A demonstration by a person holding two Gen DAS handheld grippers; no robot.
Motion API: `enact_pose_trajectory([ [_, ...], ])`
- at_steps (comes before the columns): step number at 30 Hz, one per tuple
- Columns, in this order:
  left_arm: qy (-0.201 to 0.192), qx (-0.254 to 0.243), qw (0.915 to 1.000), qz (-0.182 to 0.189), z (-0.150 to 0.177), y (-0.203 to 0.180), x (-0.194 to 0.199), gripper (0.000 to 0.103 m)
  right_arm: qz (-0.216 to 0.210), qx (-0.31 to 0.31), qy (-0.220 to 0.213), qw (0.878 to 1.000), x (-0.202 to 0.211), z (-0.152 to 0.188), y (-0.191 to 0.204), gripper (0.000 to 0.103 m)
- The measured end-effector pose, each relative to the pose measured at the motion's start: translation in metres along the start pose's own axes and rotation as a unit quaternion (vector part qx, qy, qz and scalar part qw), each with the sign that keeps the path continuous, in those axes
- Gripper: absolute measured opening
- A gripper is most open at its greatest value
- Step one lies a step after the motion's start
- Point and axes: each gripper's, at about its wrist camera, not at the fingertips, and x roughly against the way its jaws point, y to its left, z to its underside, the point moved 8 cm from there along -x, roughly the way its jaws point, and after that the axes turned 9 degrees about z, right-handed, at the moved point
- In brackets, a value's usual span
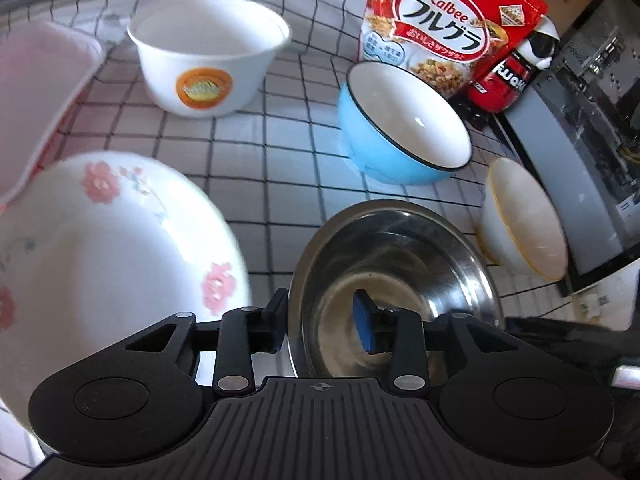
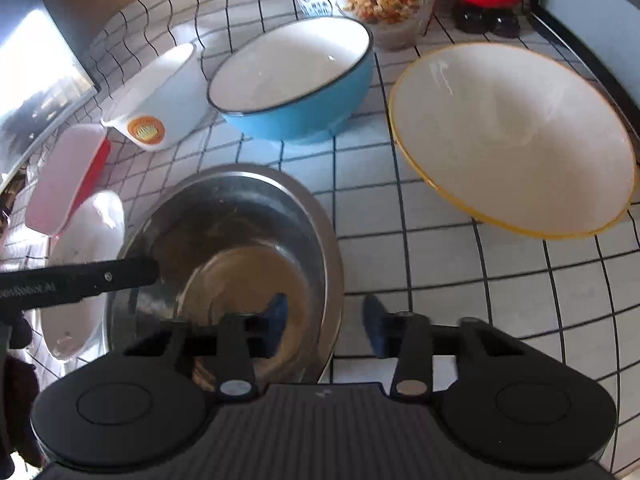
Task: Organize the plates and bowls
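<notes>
Sitting on the white, black-gridded tablecloth (image 2: 440,256), the round stainless-steel bowl (image 2: 240,248) shows a dull, smeared inside. Both grippers straddle its rim. The left gripper (image 1: 322,326) has one finger outside the wall and one inside, parted, not pressing. The right gripper (image 2: 326,326) spans the opposite rim — whether its pads bite is blurred. Beside it lie a white floral plate (image 1: 120,248), half cut off, a glossy blue enamel bowl (image 2: 296,92), a yellow-rimmed white bowl (image 2: 516,140) and a white paper cup bowl (image 1: 208,56).
</notes>
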Motion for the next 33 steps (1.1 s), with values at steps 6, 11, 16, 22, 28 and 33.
enact_pose_trajectory([
  [6, 0.022, -0.034, 0.9991, 0.011, 0.009, -0.028, -0.013, 0.046, 0.025, 0.021, 0.000, 0.999, 0.002, 0.008, -0.010, 0.034],
  [11, 0.038, -0.048, 0.9980, -0.017, 0.013, -0.031, -0.035, 0.041, 0.038, 0.027, -0.004, 0.999, 0.003, 0.006, -0.023, 0.034],
  [16, 0.033, -0.061, 0.9968, -0.040, 0.010, -0.035, -0.041, 0.033, 0.040, 0.038, -0.006, 0.998, 0.003, 0.005, -0.023, 0.034],
  [22, 0.038, -0.056, 0.9966, -0.047, 0.012, -0.033, -0.041, 0.028, 0.044, 0.043, -0.003, 0.998, 0.001, 0.001, -0.024, 0.034],
  [28, 0.056, -0.034, 0.9957, -0.064, 0.015, -0.026, -0.036, 0.017, 0.048, 0.054, 0.002, 0.997, 0.001, 0.001, -0.021, 0.033],
  [33, 0.034, -0.030, 0.9966, -0.069, 0.010, -0.024, -0.017, 0.017, 0.042, 0.069, -0.002, 0.997, 0.005, -0.002, -0.011, 0.032],
])
